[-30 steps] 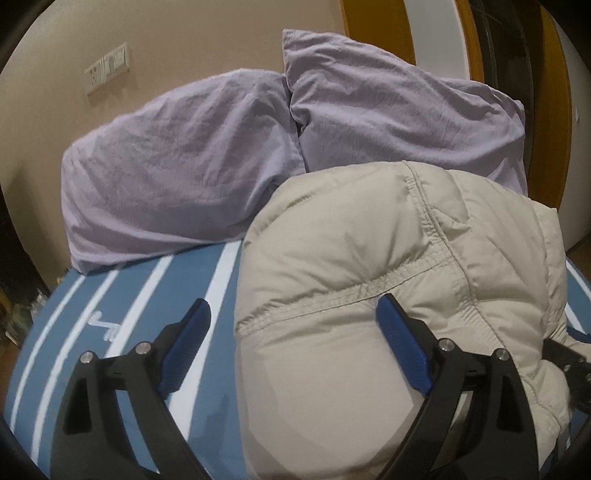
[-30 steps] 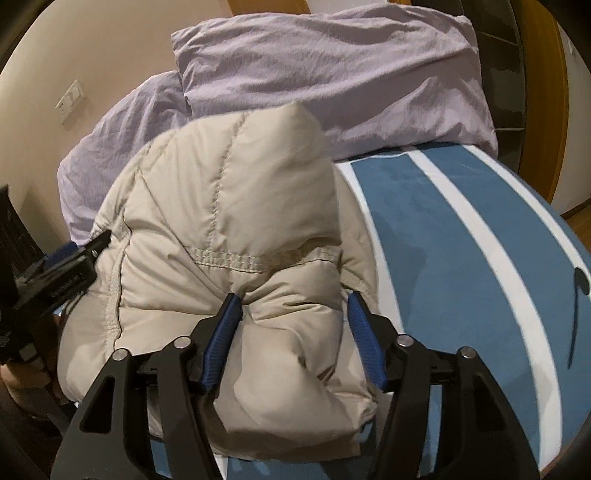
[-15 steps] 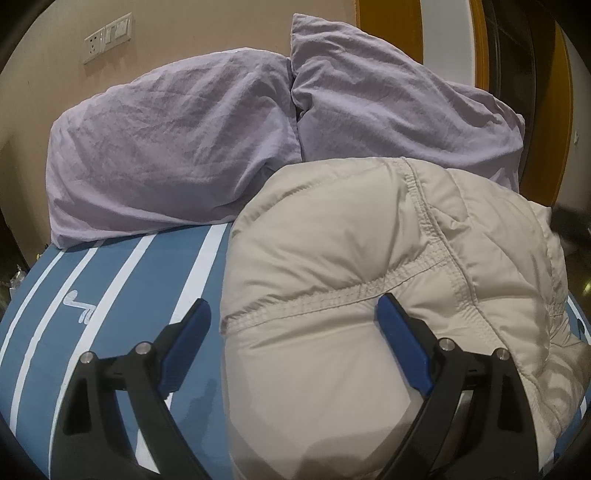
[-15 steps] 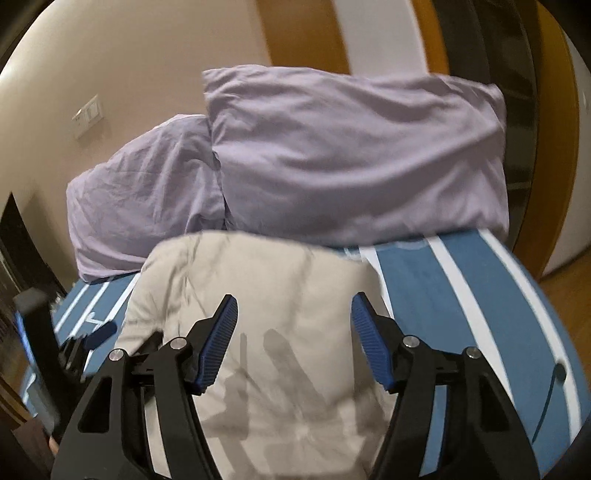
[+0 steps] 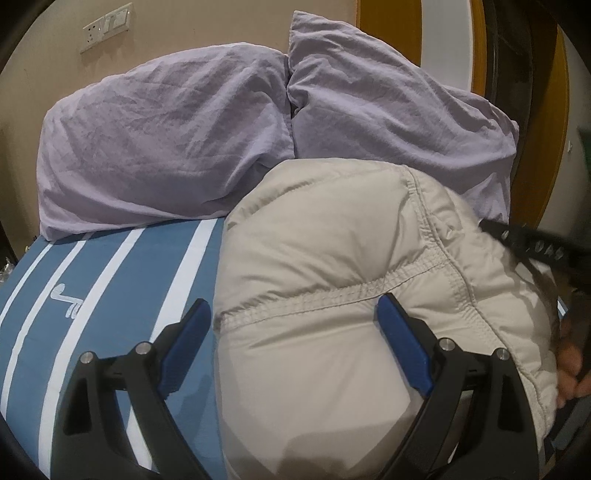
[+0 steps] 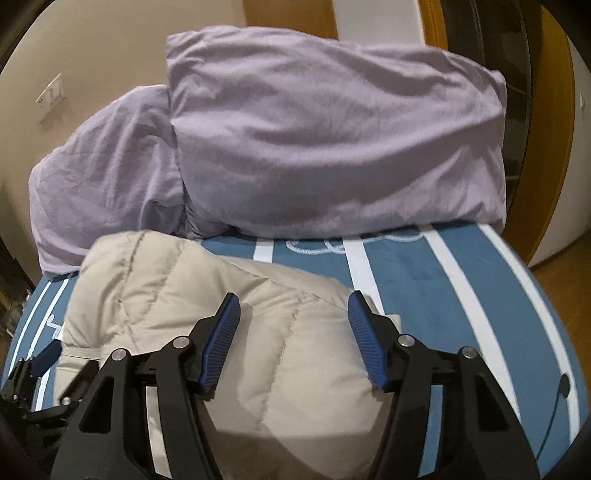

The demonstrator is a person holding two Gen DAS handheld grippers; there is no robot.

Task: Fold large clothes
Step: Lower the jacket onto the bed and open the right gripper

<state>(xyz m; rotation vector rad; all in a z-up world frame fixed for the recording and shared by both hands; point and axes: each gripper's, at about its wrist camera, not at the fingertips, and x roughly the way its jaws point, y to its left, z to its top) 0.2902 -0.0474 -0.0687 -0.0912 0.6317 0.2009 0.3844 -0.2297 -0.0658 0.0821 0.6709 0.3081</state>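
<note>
A beige quilted down jacket (image 6: 207,317) sits bundled in a puffy mound on a blue bedcover (image 6: 436,295) with white stripes, toward the bed's head end, its far edge close under two lilac pillows (image 5: 177,147) stacked against the wall. The left gripper (image 5: 291,325) is spread wide at the jacket's near-left side, one blue pad over bare bedcover and the other resting against the padded fabric along a stitched seam, gripping nothing. The right gripper (image 6: 293,325) hangs just above the mound, likewise spread wide and empty, with the left gripper visible at the jacket's left edge.

The fold looks largely made, and the job now appears to be settling it. Down filling springs back, so pressing flat and broad over the seams, and squaring the loose right-hand flap toward the middle, would likely hold better than pinching a corner. Lifting one edge alone risks the whole bundle unrolling.

No container shows in either view; the bed alone carries the jacket and pillows. A wall socket plate (image 5: 107,26) sits above the pillows.
</note>
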